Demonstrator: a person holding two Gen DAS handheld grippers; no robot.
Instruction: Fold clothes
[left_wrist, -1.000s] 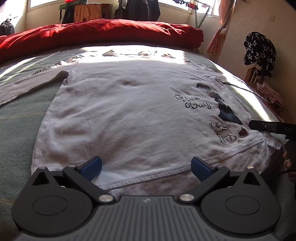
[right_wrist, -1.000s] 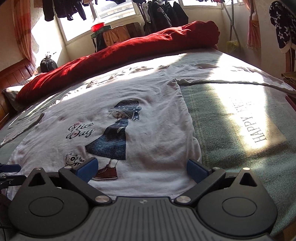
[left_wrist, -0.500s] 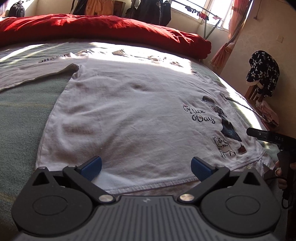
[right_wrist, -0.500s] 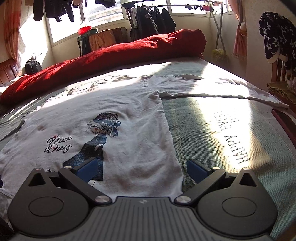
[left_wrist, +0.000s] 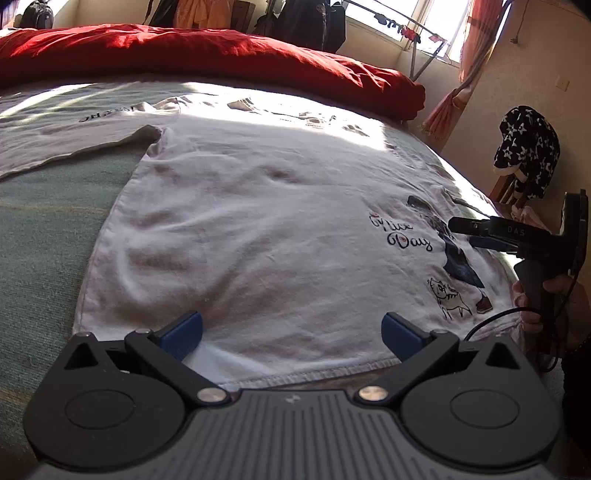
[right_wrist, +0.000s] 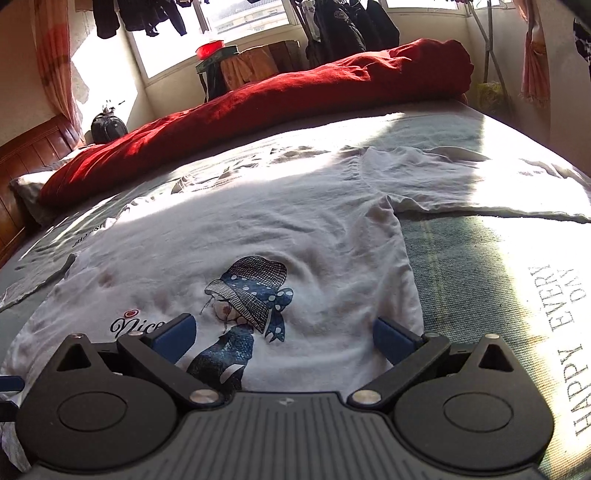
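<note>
A white long-sleeved T-shirt (left_wrist: 258, 236) with a "Nice Day" girl print lies flat, front up, on the bed; it also fills the right wrist view (right_wrist: 295, 236). My left gripper (left_wrist: 291, 328) is open and empty, just above the shirt's bottom hem near its left corner. My right gripper (right_wrist: 282, 338) is open and empty, hovering over the printed girl (right_wrist: 251, 291) near the shirt's right side. The right gripper also shows in the left wrist view (left_wrist: 480, 232), held over the print.
The shirt lies on a green bedspread (right_wrist: 480, 280) printed "HAPPY EVERY DAY". A rolled red duvet (left_wrist: 221, 55) runs along the far side of the bed. A chair with a star-patterned garment (left_wrist: 524, 147) stands to the right. A wooden headboard (right_wrist: 33, 147) is at the left.
Both grippers have moved forward over the shirt. The right gripper has gone from the hem up onto the print and shifted towards the shirt's right side. The shirt has not moved.
</note>
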